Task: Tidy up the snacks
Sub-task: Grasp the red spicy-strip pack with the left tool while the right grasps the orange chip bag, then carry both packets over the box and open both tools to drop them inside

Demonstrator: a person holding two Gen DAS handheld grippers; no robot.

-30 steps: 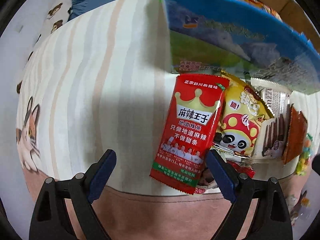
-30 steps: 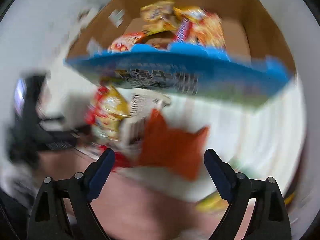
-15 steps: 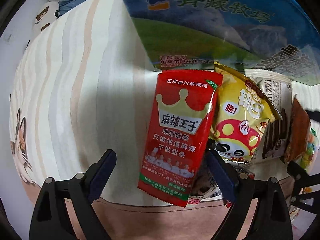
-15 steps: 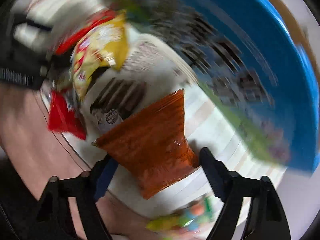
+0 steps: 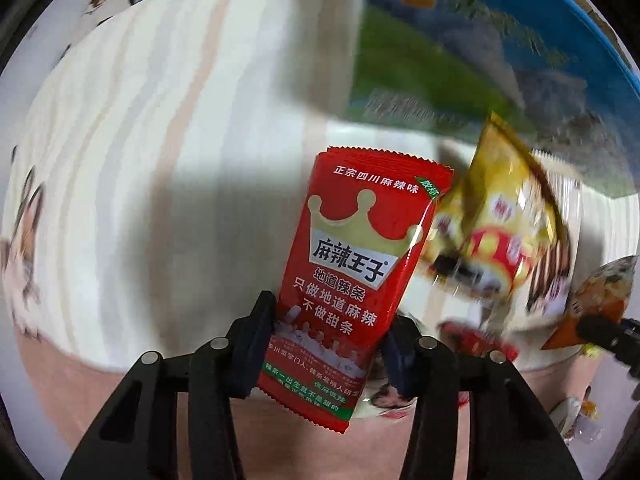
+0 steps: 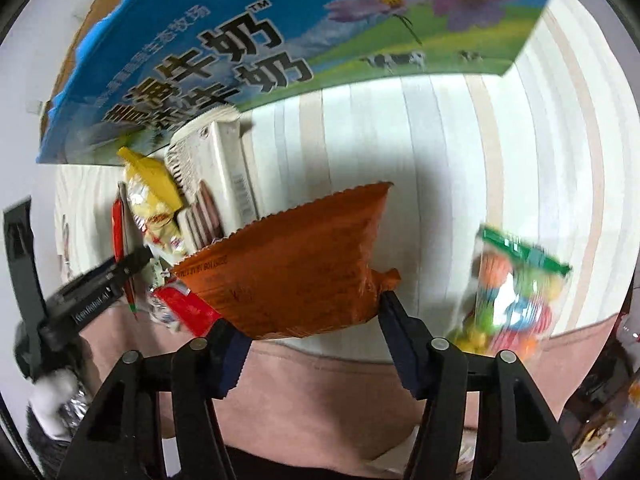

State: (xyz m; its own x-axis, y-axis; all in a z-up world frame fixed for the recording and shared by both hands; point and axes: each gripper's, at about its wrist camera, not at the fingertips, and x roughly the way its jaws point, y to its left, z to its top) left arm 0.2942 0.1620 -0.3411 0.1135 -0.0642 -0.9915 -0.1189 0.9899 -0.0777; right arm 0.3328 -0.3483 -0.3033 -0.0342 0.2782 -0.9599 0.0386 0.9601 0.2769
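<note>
The striped cloth [image 5: 152, 152] covers the surface under everything; whether that surface is a table or a bed cannot be told. A blue milk carton box [image 6: 248, 36] stands at 12 o'clock in both wrist views, its printed side facing the cameras.

A pile of snacks lies on the cloth just below the box. In the right wrist view an orange packet [image 6: 296, 264] sits at centre, with a white packet [image 6: 216, 168] at 10 o'clock of it, touching the box edge, and a yellow packet [image 6: 150, 188] further left. A candy bag [image 6: 512, 284] lies apart at 3 o'clock, blurred.

The right claw [image 6: 310, 332] has just been closing; its pads press the orange packet's lower corners from both sides, so it is clamped on that packet.

In the left wrist view a red packet [image 5: 352, 280] stands at centre, the yellow packet [image 5: 496, 232] beside it at 2 o'clock, blurred. The left claw [image 5: 328, 340] has just been closing and is clamped across the red packet's lower part.
</note>
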